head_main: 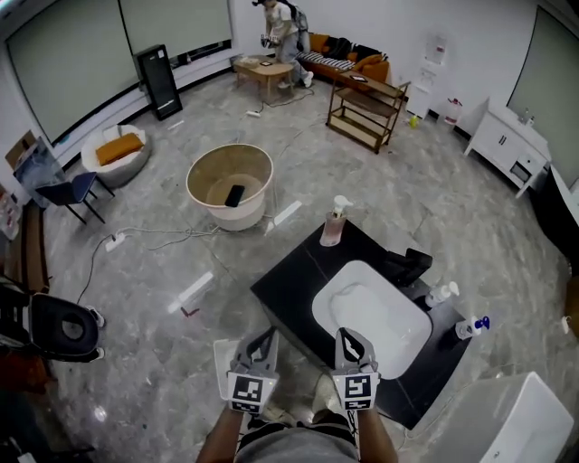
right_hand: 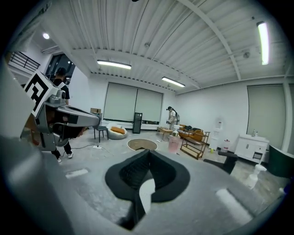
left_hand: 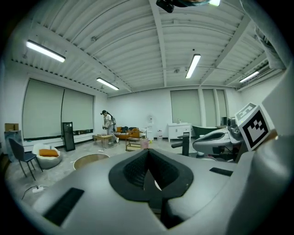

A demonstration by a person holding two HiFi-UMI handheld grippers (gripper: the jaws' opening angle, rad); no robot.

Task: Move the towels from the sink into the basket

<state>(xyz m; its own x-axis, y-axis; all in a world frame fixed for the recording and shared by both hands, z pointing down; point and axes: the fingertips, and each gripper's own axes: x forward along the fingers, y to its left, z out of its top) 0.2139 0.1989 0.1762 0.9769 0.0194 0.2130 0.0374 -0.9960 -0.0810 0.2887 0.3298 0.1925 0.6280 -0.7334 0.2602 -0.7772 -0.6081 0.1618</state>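
Note:
The white sink [head_main: 371, 316] is set in a black counter [head_main: 294, 285], and I see no towel in its bowl. The round beige basket [head_main: 230, 185] stands on the floor further off, with one dark item [head_main: 233, 194] lying inside. Both grippers are held side by side at the counter's near edge, pointing across it. My left gripper [head_main: 265, 338] [left_hand: 148, 153] is shut with nothing in it. My right gripper [head_main: 346, 336] [right_hand: 148, 153] is shut and empty too, its tips at the near rim of the sink. The basket also shows ahead in both gripper views [left_hand: 91, 159] [right_hand: 142, 144].
A pink soap bottle [head_main: 334, 223], a black faucet [head_main: 409, 265] and two small bottles [head_main: 443, 292] stand on the counter round the sink. A white cabinet [head_main: 507, 425] is at the lower right. A cable [head_main: 136, 240] crosses the floor. A wooden shelf [head_main: 366, 108] and a person [head_main: 282, 27] are far back.

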